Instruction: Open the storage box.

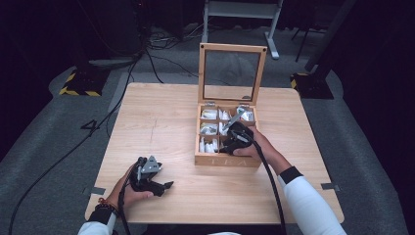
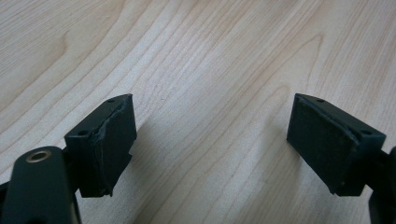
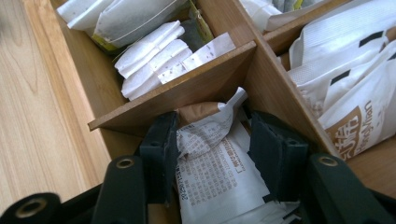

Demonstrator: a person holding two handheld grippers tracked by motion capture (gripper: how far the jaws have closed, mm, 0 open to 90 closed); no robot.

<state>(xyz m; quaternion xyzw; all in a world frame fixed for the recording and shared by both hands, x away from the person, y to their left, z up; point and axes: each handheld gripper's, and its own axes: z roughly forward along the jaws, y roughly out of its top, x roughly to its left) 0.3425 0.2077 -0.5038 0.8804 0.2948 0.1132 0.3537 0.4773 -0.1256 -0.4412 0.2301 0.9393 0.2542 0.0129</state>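
A wooden tea box [image 1: 227, 160] stands open on the table [image 1: 156, 117], its glass-paned lid [image 1: 232, 49] upright at the back. My right gripper [image 1: 231, 141] reaches down into the box's front right part. In the right gripper view its jaws [image 3: 212, 123] stand on either side of a white printed tea packet [image 3: 215, 168] lying in a compartment, and they are not pressing on it. My left gripper [image 1: 165, 186] rests low near the table's front left. Its jaws [image 2: 210, 140] are wide apart over bare wood.
Wooden dividers [image 3: 187, 88] split the box into compartments holding more white tea packets [image 3: 154, 60], some with brown print [image 3: 355, 121]. Beyond the table lie floor cables [image 1: 161, 63], a white frame [image 1: 240, 10] and yellow-black striped stand bases [image 1: 78, 90].
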